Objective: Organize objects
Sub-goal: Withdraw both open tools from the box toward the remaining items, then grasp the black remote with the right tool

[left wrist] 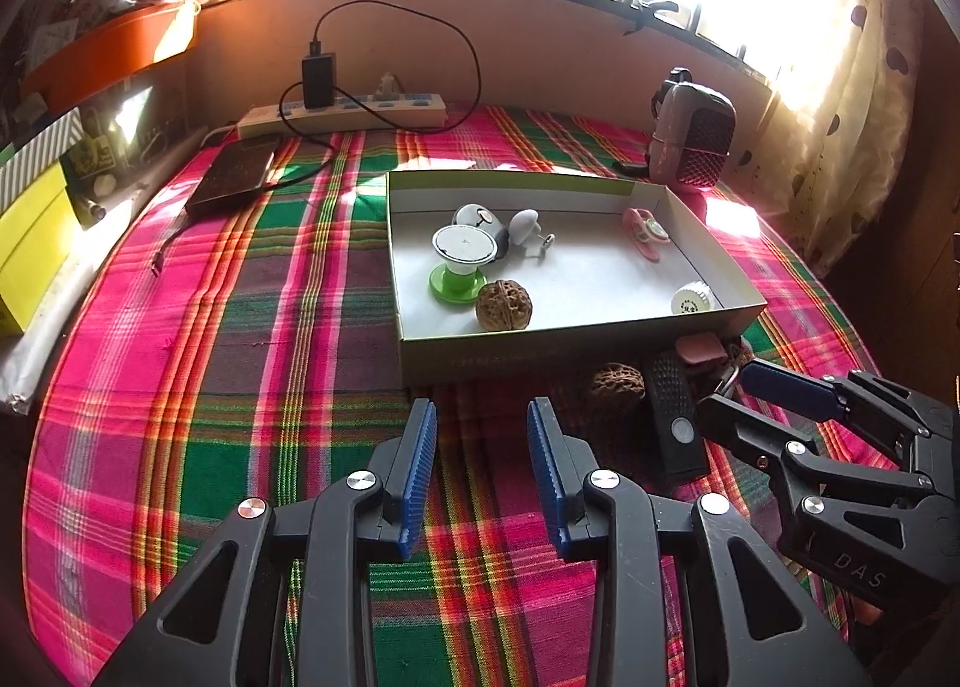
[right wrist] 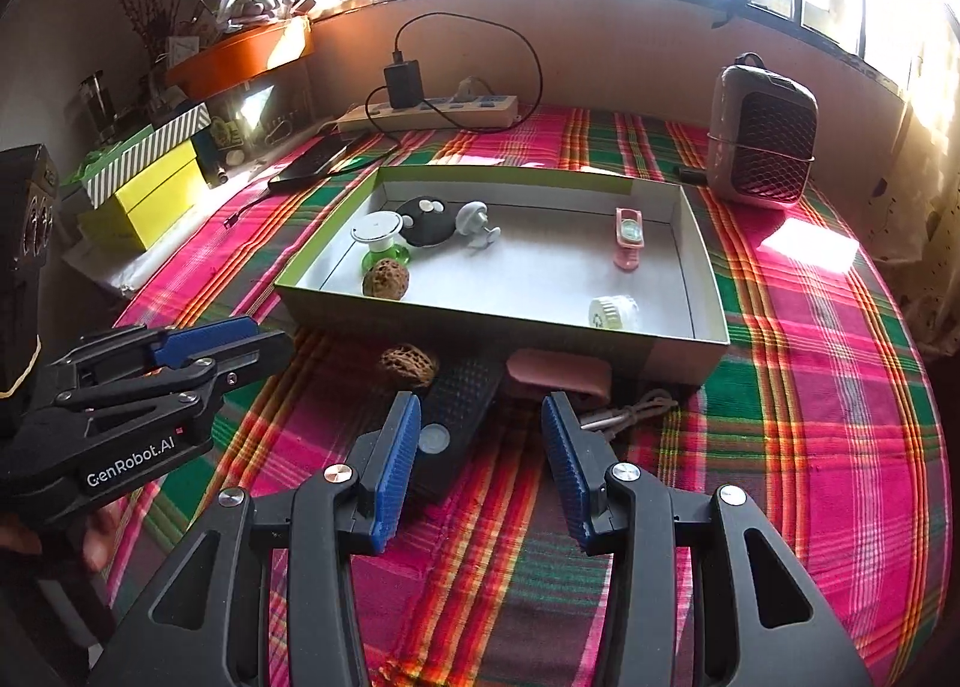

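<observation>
A shallow open box [left wrist: 414, 354] [right wrist: 504, 321] sits on the plaid cloth, holding a walnut [left wrist: 504, 306] [right wrist: 386, 279], a green-footed white cup [left wrist: 459, 261], a pink clip [right wrist: 628, 238] and a small white cap [right wrist: 613, 312]. In front of the box lie a second walnut [left wrist: 618, 384] [right wrist: 410, 366], a black remote [left wrist: 675, 417] [right wrist: 456, 417], a pink case [right wrist: 558, 375] and a coiled cable [right wrist: 630, 414]. My left gripper [left wrist: 483, 459] hovers open over bare cloth, left of these. My right gripper [right wrist: 480, 465] is open just before the remote and pink case, nothing between its fingers.
A power strip [left wrist: 342, 114] with a charger and a phone [left wrist: 234, 174] lie at the back left. A mesh-fronted device [right wrist: 762, 141] stands back right. Yellow boxes [right wrist: 144, 195] and an orange tray [right wrist: 240, 54] line the left side.
</observation>
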{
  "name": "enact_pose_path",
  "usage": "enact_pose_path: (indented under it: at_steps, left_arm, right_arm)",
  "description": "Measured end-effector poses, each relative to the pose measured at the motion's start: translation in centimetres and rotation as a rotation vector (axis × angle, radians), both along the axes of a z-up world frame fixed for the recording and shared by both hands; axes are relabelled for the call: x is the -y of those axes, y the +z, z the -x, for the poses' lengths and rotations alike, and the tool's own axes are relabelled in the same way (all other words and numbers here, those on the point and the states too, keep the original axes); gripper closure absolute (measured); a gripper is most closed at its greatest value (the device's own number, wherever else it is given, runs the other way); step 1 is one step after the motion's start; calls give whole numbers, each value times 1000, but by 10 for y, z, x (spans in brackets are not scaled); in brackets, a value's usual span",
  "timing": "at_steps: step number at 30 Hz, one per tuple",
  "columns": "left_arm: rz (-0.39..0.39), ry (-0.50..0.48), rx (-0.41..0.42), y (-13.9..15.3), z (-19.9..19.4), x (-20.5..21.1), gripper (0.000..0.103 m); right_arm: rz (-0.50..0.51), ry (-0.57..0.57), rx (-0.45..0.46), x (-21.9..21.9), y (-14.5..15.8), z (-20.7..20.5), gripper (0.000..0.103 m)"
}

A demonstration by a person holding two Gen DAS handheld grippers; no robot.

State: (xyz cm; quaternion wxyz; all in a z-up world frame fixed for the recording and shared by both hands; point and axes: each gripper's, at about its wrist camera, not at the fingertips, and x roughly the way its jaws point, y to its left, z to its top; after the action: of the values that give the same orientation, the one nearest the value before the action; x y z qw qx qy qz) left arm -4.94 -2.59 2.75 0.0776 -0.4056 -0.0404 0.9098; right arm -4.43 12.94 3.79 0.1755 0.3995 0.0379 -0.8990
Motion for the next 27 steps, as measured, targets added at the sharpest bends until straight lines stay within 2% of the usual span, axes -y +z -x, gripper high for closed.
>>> enact_pose_path:
  at_steps: [7, 18, 27]
  left_arm:
    - [-9, 2, 8, -3, -3, 4, 73]
    - [-18, -8, 19, -7, -1, 6, 73]
    - [-22, -9, 25, -8, 1, 7, 73]
  right_arm:
    - [-8, 30, 22, 14, -9, -1, 59]
    - [-132, -1, 28, 24, -19, 4, 59]
    - [-144, 4, 45, 25, -21, 8, 59]
